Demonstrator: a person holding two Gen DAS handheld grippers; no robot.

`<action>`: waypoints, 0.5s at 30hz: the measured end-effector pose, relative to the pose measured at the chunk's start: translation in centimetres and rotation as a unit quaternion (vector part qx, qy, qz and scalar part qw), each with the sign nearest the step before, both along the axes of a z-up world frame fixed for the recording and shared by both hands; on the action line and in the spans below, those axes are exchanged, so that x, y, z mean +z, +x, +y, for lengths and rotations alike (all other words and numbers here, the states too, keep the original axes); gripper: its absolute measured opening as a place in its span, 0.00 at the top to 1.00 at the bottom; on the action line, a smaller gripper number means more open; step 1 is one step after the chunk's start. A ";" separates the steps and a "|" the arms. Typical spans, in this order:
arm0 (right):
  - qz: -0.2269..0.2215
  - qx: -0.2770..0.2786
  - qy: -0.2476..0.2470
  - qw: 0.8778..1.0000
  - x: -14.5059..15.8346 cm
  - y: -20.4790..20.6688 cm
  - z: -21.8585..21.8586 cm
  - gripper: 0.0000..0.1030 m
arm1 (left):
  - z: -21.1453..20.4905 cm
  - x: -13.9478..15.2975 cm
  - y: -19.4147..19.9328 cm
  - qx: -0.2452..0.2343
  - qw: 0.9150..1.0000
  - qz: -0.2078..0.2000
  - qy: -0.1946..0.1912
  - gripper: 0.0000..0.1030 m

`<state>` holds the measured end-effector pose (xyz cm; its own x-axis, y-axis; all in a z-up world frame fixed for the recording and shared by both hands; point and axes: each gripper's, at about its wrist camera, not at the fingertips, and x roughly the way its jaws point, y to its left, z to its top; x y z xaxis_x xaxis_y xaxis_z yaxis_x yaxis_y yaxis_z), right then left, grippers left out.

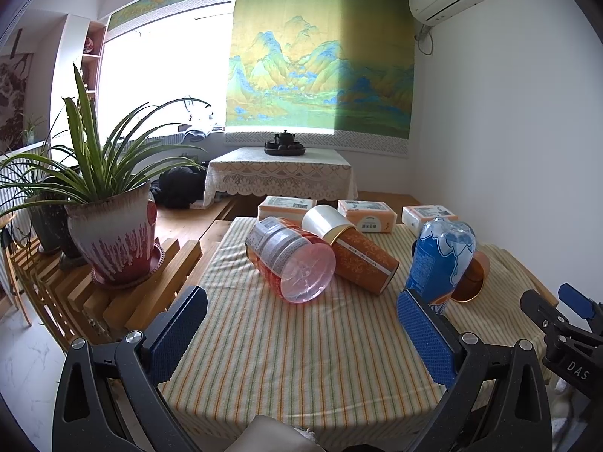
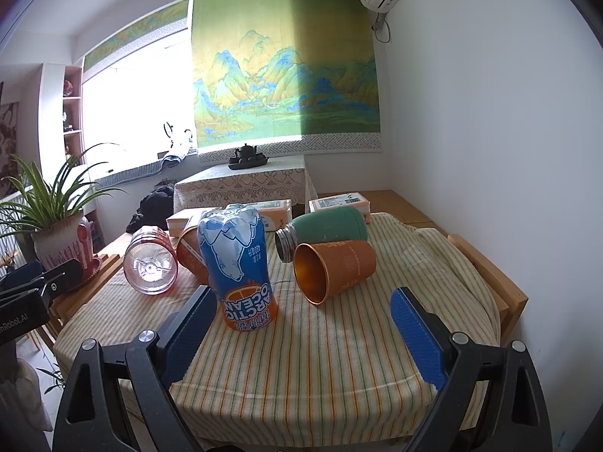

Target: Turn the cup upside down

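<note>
The orange cup [image 2: 333, 269] lies on its side on the striped tablecloth [image 2: 320, 358], its gold-lined mouth turned toward my right gripper [image 2: 303, 299]. That gripper is open and empty, a short way in front of the cup. In the left wrist view only the cup's rim [image 1: 471, 282] shows, behind an upside-down blue bottle [image 1: 441, 260]. My left gripper [image 1: 301, 301] is open too, holding nothing, in front of a clear pink bottle [image 1: 290, 256] that lies on its side.
The blue bottle [image 2: 237, 263] stands inverted just left of the cup. A green flask [image 2: 324, 231] lies behind the cup. An orange patterned canister [image 1: 354, 248] lies by the pink bottle. Packets [image 1: 367, 216] line the far edge. A potted plant [image 1: 113, 233] stands left.
</note>
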<state>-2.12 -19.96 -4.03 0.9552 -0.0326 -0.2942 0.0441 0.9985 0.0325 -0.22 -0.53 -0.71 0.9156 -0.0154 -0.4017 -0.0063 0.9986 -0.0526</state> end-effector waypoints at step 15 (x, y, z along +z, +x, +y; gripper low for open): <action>0.001 -0.003 0.001 1.000 -0.1 0.0 0.1 0.12 | -0.1 -0.1 0.0 -0.001 1.000 0.000 0.000 0.01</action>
